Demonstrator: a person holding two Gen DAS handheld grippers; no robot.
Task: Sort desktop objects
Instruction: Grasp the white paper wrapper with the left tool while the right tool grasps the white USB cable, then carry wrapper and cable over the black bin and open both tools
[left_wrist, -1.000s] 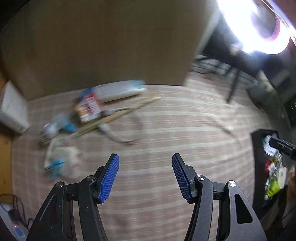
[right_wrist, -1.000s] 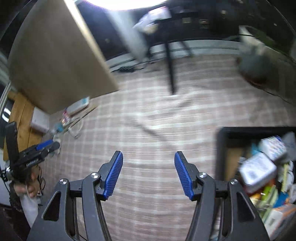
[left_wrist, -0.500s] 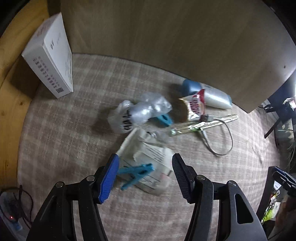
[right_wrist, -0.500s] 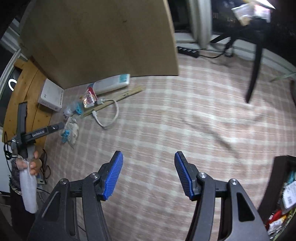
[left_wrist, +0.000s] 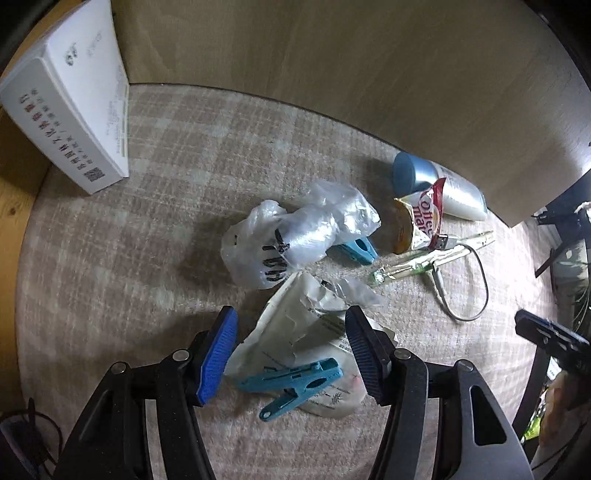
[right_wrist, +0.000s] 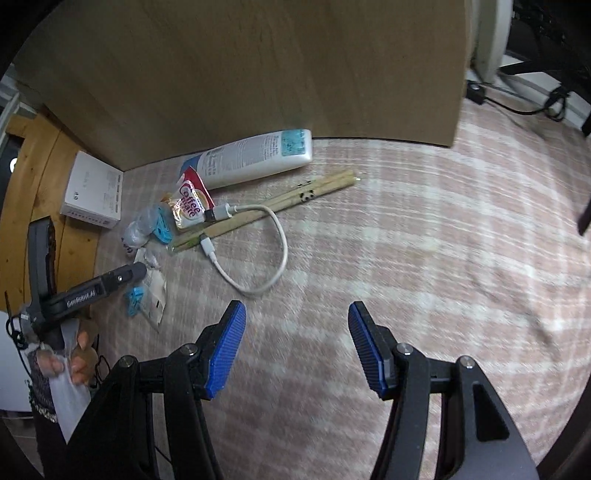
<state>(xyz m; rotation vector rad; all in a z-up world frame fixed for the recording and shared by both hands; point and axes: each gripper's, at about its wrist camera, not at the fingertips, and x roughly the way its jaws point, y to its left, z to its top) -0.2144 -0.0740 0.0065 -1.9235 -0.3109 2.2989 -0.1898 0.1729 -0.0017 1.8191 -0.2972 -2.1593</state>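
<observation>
Left gripper (left_wrist: 290, 354), jaws spread, nothing pinched, above a torn packet (left_wrist: 306, 347) bearing a blue peg (left_wrist: 295, 380). Beyond the packet: crumpled bag (left_wrist: 295, 236) half hiding a second peg (left_wrist: 354, 251). Right gripper (right_wrist: 297, 347), jaws spread over bare cloth (right_wrist: 406, 258); packet print illegible.

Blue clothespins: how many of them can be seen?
2: one blue clothespin lies on the torn white packet; the other sits partly under the crumpled plastic bag. More may be hidden.
</observation>
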